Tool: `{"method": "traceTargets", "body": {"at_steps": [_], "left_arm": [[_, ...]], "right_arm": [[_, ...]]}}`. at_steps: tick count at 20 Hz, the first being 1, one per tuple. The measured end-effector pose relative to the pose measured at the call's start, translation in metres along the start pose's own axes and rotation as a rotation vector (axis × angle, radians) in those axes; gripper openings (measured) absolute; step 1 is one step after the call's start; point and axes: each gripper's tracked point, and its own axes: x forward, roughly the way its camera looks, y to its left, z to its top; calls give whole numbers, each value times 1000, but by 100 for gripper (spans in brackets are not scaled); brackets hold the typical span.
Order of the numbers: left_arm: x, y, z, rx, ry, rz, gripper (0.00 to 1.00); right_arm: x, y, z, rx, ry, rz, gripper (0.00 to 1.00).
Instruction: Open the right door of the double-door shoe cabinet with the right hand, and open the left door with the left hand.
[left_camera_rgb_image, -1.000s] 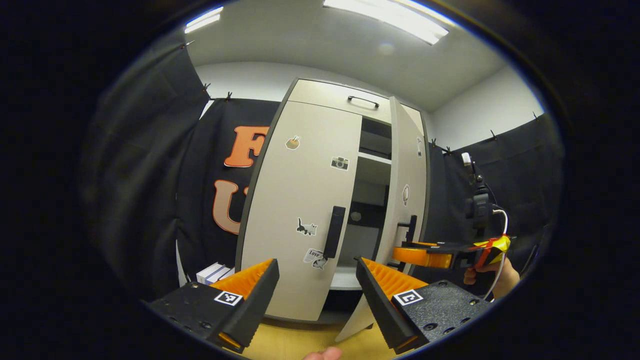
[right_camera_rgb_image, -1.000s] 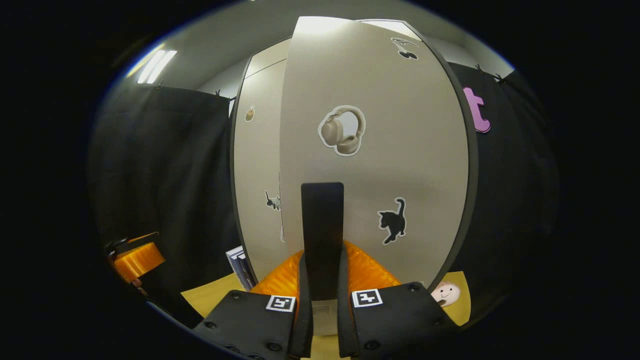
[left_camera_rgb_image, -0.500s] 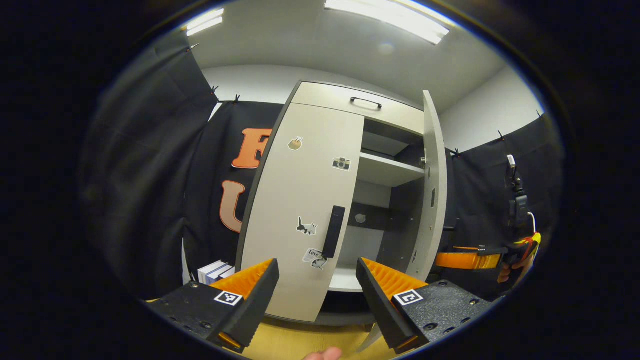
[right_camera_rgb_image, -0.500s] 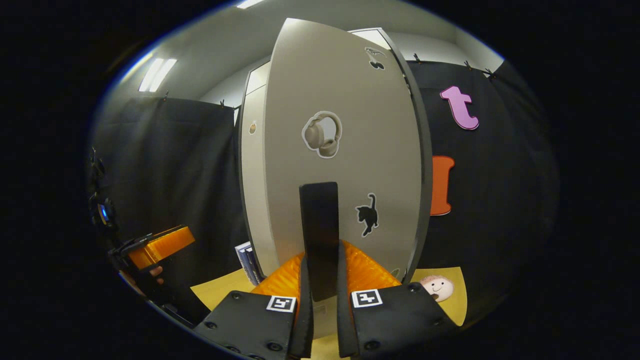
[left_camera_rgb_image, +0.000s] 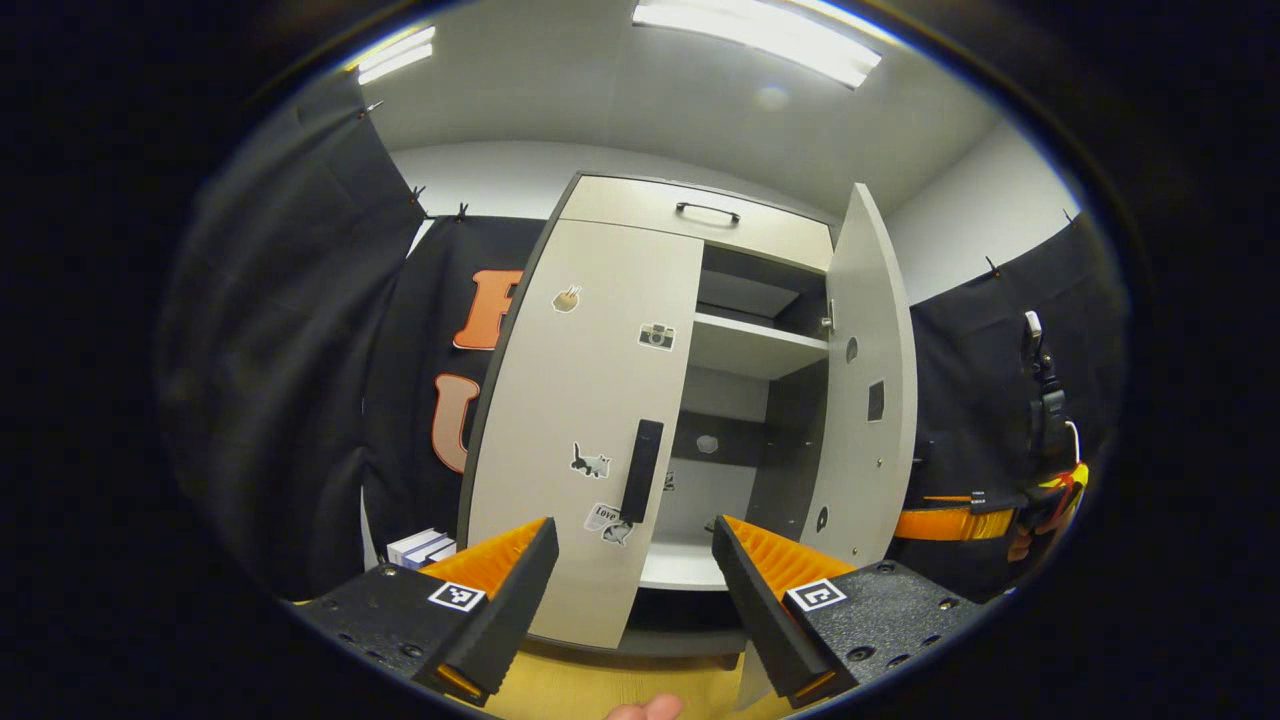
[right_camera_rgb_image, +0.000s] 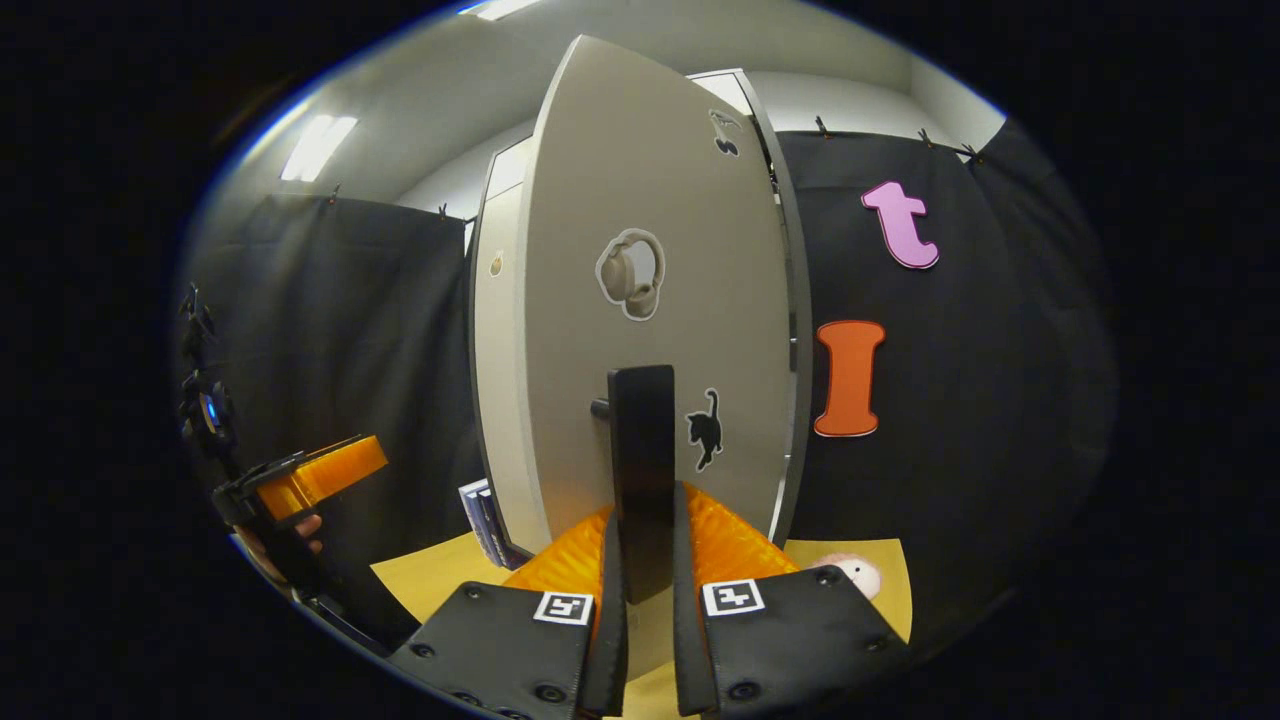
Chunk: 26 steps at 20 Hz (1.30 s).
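The beige shoe cabinet fills the middle of the left gripper view. Its left door (left_camera_rgb_image: 590, 420) is closed, with a black upright handle (left_camera_rgb_image: 641, 470) near its inner edge. The right door (left_camera_rgb_image: 865, 400) stands swung wide, baring the shelves (left_camera_rgb_image: 755, 345). My left gripper (left_camera_rgb_image: 632, 530) is open, short of the left door, just below that handle. The right gripper (left_camera_rgb_image: 945, 520) shows behind the open door's edge. In the right gripper view, my right gripper (right_camera_rgb_image: 641, 590) is shut on the right door's black handle (right_camera_rgb_image: 640, 470); the door's outer face (right_camera_rgb_image: 650, 250) carries stickers. The left gripper (right_camera_rgb_image: 310, 475) shows at far left.
A drawer with a black handle (left_camera_rgb_image: 705, 212) tops the cabinet. Stacked boxes (left_camera_rgb_image: 425, 547) sit by its left foot on the yellow floor (left_camera_rgb_image: 600, 690). A round smiling toy (right_camera_rgb_image: 850, 572) lies on the floor right of the door. A camera rig (left_camera_rgb_image: 1040, 400) stands at right.
The right door has swung from about half open to wide open, with the right gripper riding along on its handle. The left gripper has stayed open and nearly still.
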Motion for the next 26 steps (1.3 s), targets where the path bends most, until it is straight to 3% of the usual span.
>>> {"method": "traceTargets", "body": {"at_steps": [7,10,12,17,26], "left_arm": [[-1,-30,-4,26,4,-44,97],[-1,-39,-7,9,13,-60,92],[-3,-38,-8,7,13,-54,94],[-7,-29,-9,10,12,-28,97],[5,-13,-7,14,23,-11,94]], "right_arm": [[-1,-22,0,-50,-12,-75,27],[-4,-25,2,-48,-11,-78,25],[-4,-27,2,-44,-17,-95,25],[-5,-57,5,-108,-22,-204,25],[-18,-49,1,-32,-15,-217,24]]}}
